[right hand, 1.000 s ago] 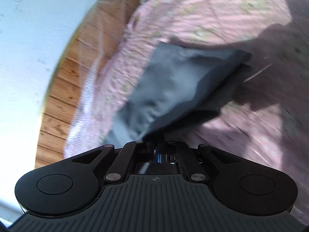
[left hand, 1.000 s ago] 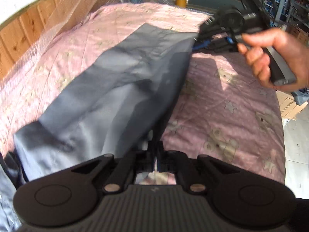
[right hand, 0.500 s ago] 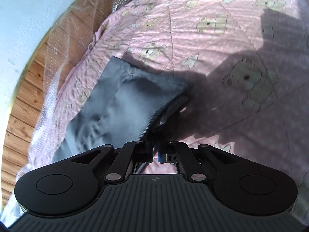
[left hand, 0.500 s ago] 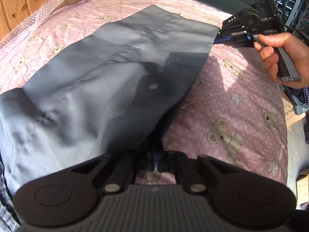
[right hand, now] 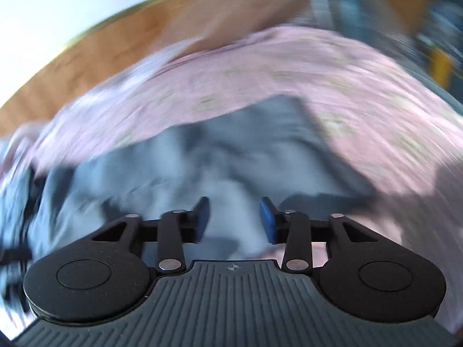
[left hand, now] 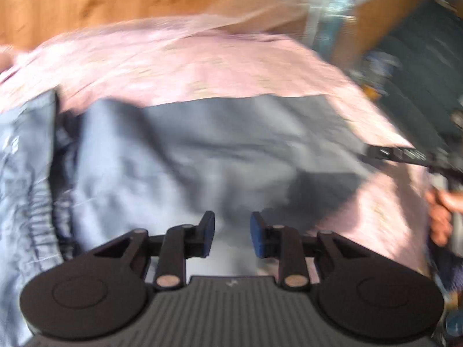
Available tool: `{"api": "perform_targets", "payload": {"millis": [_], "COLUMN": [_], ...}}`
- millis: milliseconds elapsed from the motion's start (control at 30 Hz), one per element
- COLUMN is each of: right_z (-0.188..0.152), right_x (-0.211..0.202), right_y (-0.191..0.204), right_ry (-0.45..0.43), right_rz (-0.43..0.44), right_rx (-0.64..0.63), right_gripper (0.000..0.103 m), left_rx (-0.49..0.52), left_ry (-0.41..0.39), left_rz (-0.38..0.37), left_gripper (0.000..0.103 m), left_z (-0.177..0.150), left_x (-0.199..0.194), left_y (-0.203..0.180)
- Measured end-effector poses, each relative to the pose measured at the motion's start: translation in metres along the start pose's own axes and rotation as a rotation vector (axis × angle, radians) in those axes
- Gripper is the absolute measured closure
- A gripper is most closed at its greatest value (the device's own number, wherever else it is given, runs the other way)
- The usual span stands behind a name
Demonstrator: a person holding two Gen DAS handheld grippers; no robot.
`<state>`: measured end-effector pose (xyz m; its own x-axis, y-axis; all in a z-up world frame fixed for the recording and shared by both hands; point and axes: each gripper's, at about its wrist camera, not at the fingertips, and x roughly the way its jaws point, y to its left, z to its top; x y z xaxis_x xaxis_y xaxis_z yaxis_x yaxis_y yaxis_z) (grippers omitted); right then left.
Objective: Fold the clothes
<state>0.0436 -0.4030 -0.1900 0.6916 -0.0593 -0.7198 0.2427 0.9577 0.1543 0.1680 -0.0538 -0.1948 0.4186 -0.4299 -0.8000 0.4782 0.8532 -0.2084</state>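
Grey trousers (left hand: 202, 156) lie spread flat on the pink bedspread (left hand: 217, 66), blurred in both views. Left gripper (left hand: 232, 235) and right gripper (right hand: 235, 220) hover over the cloth, fingers (right hand: 266, 219) just opened partway, nothing pinched between either pair

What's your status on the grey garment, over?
Left hand-held gripper and right hand-held gripper open, jaws just opened, nothing pinched. Grey garment lying on pink quilt. Nothing in the way.
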Motion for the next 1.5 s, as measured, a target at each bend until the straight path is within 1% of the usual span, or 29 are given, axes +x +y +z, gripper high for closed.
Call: {"api": "perform_targets", "payload": {"millis": [33,100,167,233,333,367,400,467,533,567,600,667,700,733,767,800,833,867,900,967,1033,1067,1100,1133,1167,1200,1267,1400,1500], "right_z": [0.001,0.003,0.004,0.019,0.033,0.036,0.037,0.038,0.035,0.033,0.029,0.022,0.024,0.026,0.031,0.037,0.038,0.040,0.040,0.036,0.030,0.028,0.027,0.026,0.025,0.025,0.028,0.035,0.034], "right_x": [0.016,0.045,0.074,0.080,0.078,0.075,0.070,0.059,0.048,0.045,0.050,0.062,0.058,0.053,0.044,0.034,0.029,0.024,0.027,0.039,0.051,0.052,0.053,0.054,0.055,0.054,0.046,0.016,-0.004], "right_y": [0.015,0.011,0.005,-0.021,-0.067,-0.077,-0.075,-0.071,-0.058,-0.052,-0.051,-0.077,-0.093,-0.109,-0.124,-0.140,-0.154,-0.167,-0.177,-0.186,-0.190,-0.189,-0.187,-0.186,-0.184,-0.182,-0.174,-0.134,-0.098], "right_ry": [0.024,0.060,0.095,0.098,0.123,0.137,0.141,0.146,0.118,0.110,0.136,0.170,0.159,0.144,0.107,0.069,0.047,0.027,0.044,0.087,0.112,0.122,0.131,0.140,0.149,0.152,0.135,0.061,0.005], "right_rz": [0.023,-0.007,-0.041,-0.129,-0.162,-0.164,-0.172,-0.188,-0.088,-0.044,-0.027,-0.020,-0.014,-0.009,-0.003,0.003,0.016,0.031,0.058,0.111,0.170,0.193,0.214,0.236,0.257,0.244,0.218,0.179,0.153], "right_rx": [-0.081,-0.165,-0.247,-0.197,-0.097,-0.086,-0.109,-0.158,-0.209,-0.239,-0.247,-0.156,-0.092,-0.027,0.031,0.088,0.133,0.177,0.205,0.217,0.209,0.200,0.192,0.183,0.175,0.152,0.093,-0.105,-0.253], "right_gripper": [0.063,0.073,0.071,0.071,0.071,0.073,0.076,0.073,0.074,0.072,0.069,0.066,0.070,0.069,0.062,0.048,0.043,0.041,0.042,0.042,0.042,0.041,0.044,0.051,0.064,0.080,0.089,0.097,0.098], "left_rx": [-0.001,0.000,0.002,0.027,0.025,0.007,-0.010,-0.014,-0.003,0.000,-0.009,-0.024,-0.033,-0.043,-0.052,-0.056,-0.057,-0.059,-0.061,-0.027,0.036,0.032,0.018,0.008,-0.002,-0.012,-0.022,-0.024,0.001], "left_ry": [0.006,0.004,-0.001,0.024,0.052,0.039,0.028,0.054,0.095,0.082,0.085,0.093,0.067,0.036,0.007,0.004,0.007,0.010,0.013,0.121,0.143,0.153,0.163,0.148,0.128,0.107,0.074,0.060,0.111], "left_rz": [0.036,0.093,0.137,0.163,0.140,0.100,0.060,0.027,0.028,0.038,0.034,0.032,0.022,0.011,0.007,0.009,0.011,0.013,0.016,0.065,0.111,0.109,0.101,0.077,0.050,0.023,-0.042,-0.214,-0.296], "left_gripper": [0.078,0.076,0.078,0.076,0.075,0.075,0.074,0.073,0.064,0.061,0.054,0.056,0.059,0.059,0.059,0.059,0.057,0.057,0.056,0.054,0.051,0.052,0.054,0.054,0.054,0.054,0.053,0.044,0.037], "left_z": [0.004,0.012,0.023,0.028,0.022,0.018,0.014,0.001,-0.014,-0.018,-0.018,-0.009,-0.002,0.005,0.012,0.020,0.028,0.036,0.044,0.047,0.052,0.057,0.062,0.071,0.081,0.091,0.114,0.164,0.186], "left_x": [0.013,0.033,0.044,0.047,0.037,0.028,0.022,0.023,0.031,0.031,0.032,0.029,0.024,0.018,0.014,0.021,0.029,0.037,0.046,0.081,0.090,0.089,0.087,0.084,0.080,0.077,0.075,0.094,0.124], "left_y": [0.004,0.008,0.005,-0.003,-0.009,-0.012,-0.016,-0.029,-0.044,-0.049,-0.054,-0.064,-0.068,-0.073,-0.076,-0.080,-0.084,-0.088,-0.091,-0.098,-0.113,-0.119,-0.124,-0.133,-0.144,-0.154,-0.177,-0.239,-0.280]}}
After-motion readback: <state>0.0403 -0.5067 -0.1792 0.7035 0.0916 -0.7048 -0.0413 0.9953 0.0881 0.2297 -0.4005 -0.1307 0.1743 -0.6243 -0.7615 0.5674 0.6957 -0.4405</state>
